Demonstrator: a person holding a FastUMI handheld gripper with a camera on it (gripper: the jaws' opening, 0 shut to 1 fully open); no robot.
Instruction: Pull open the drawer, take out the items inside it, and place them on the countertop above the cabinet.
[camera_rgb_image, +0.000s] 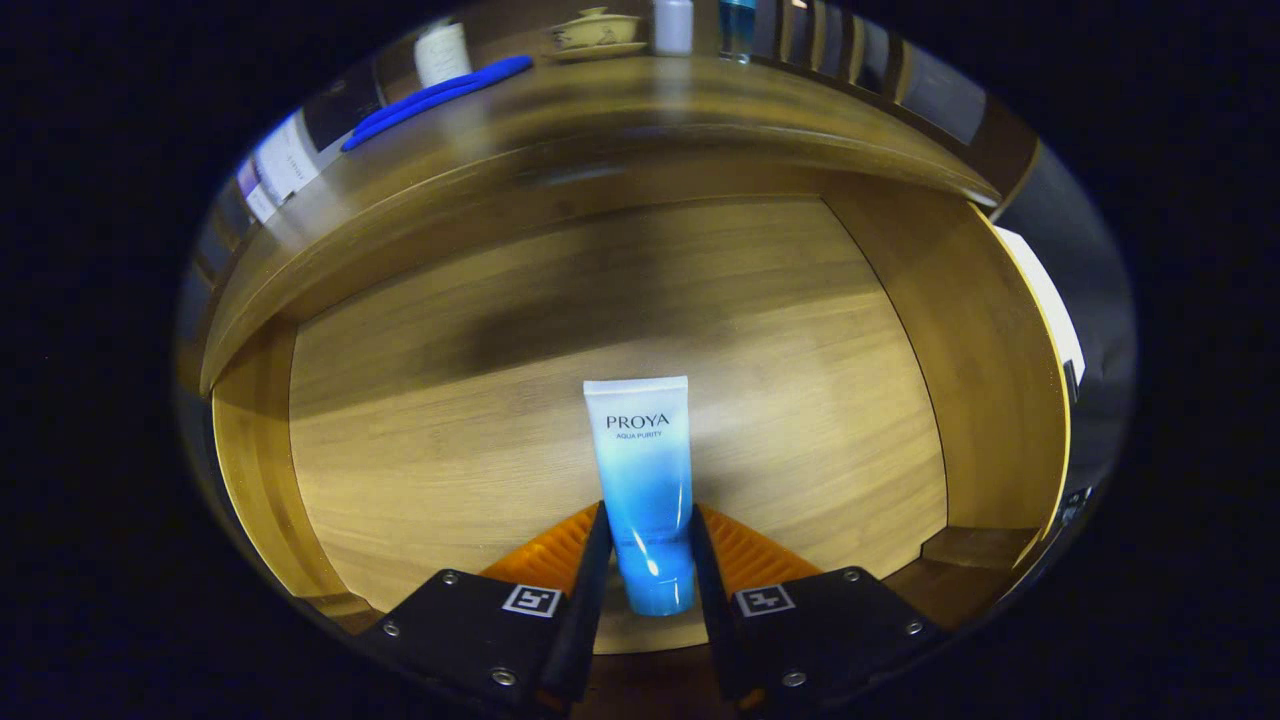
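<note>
The gripper (650, 545) at the bottom centre of the frame has its two fingers closed narrowly against the sides of a white-to-blue plastic cosmetic tube (645, 480), whose lower end sits between them above the floor of the open wooden drawer (420, 420). Across the top of the frame runs the wooden countertop (640, 95), carrying a blue elongated object (440, 95), a white jar (442, 52), a lidded ceramic cup on a saucer (597, 30) and two bottles cut off at the top.
</note>
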